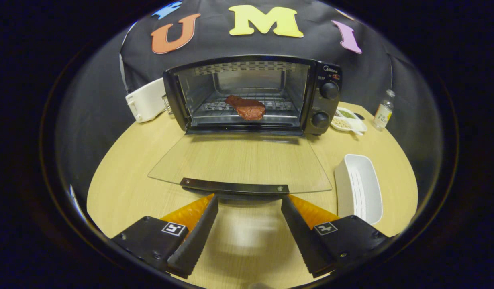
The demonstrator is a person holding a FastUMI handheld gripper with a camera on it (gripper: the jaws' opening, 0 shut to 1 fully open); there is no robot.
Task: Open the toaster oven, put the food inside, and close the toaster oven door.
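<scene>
1. Gripper view: the claw (249, 200) is spread wide and holding nothing, its tips right under the handle (234, 186) of the flopped-open glass door (239, 160).
2. The food (247, 107) sits on the rack inside the toaster oven (253, 94), beyond the door.
3. Risk, I'd say: lifting off-centre, the handle could slip off and the door would drop.

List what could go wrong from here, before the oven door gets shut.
1. The gripper has its jaws open just under the handle of the lowered glass door; a lift from one tip may slip off.
2. The meat sits near the front of the rack, so the closing door might brush it.
3. The white tray lies close beside the door and could get knocked.
</scene>
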